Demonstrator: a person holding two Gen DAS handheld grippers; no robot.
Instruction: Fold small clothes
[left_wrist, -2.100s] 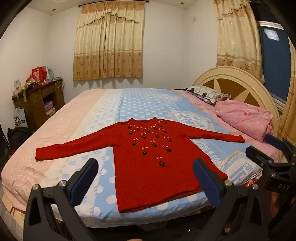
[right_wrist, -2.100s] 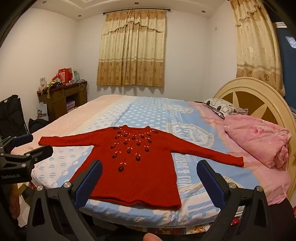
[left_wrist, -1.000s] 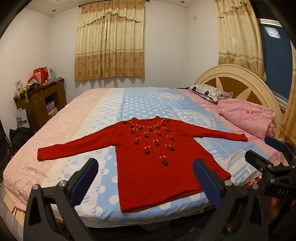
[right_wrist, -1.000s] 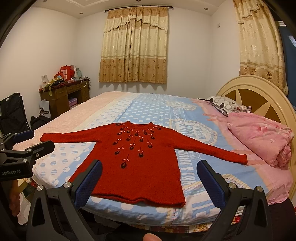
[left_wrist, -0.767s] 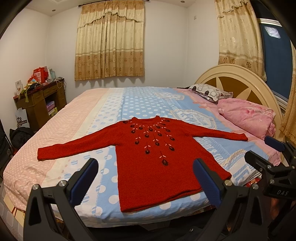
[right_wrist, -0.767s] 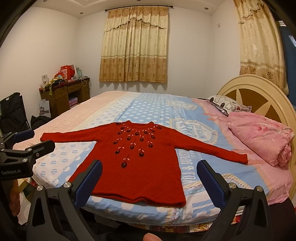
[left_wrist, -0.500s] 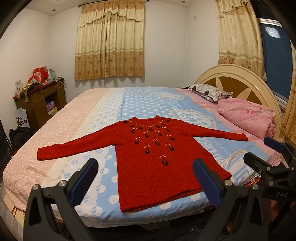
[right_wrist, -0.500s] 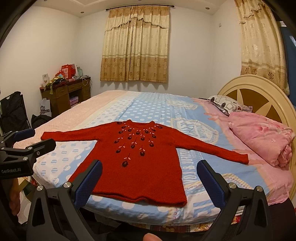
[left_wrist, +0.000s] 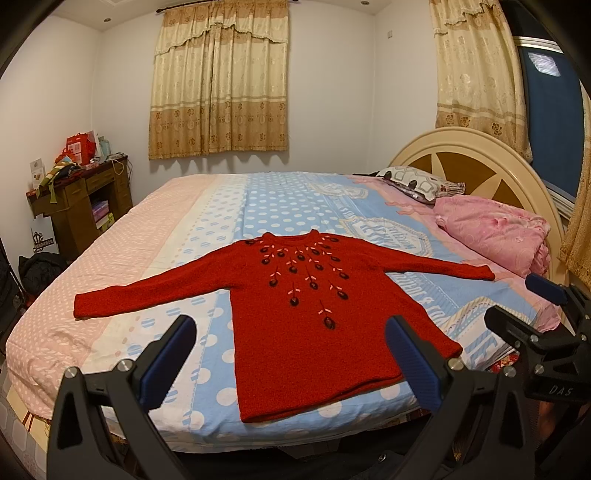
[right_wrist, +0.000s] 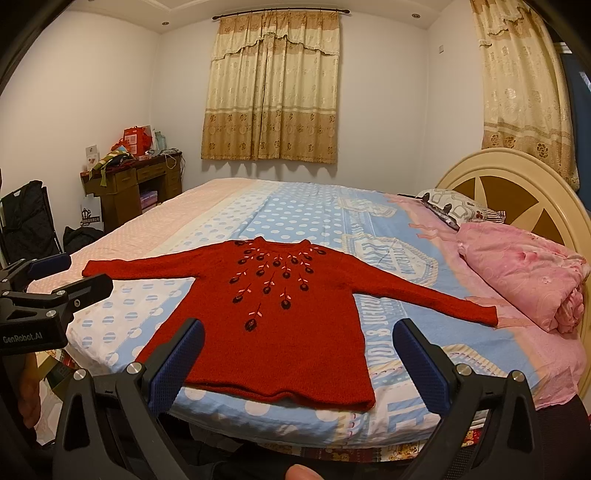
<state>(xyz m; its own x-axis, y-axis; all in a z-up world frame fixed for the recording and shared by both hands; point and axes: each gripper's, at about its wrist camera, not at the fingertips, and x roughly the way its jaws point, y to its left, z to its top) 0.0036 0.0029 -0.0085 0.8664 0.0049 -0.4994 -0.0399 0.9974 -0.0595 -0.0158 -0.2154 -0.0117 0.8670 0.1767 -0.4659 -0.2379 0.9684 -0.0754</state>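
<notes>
A: Where does your red sweater (left_wrist: 314, 317) lie?

B: Flat on the bed (left_wrist: 192, 229), face up, both sleeves spread sideways, hem near the bed's front edge.

A: And your tongs?

B: Your left gripper (left_wrist: 291, 345) and right gripper (right_wrist: 299, 349) are both spread wide, empty, short of the hem and apart from the cloth. A pink quilt (right_wrist: 524, 273) sits by the headboard (right_wrist: 517, 181).

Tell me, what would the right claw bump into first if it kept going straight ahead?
Probably the red sweater lying flat on the bed; the open right claw points at its lower half, though depth is hard to judge.
</notes>
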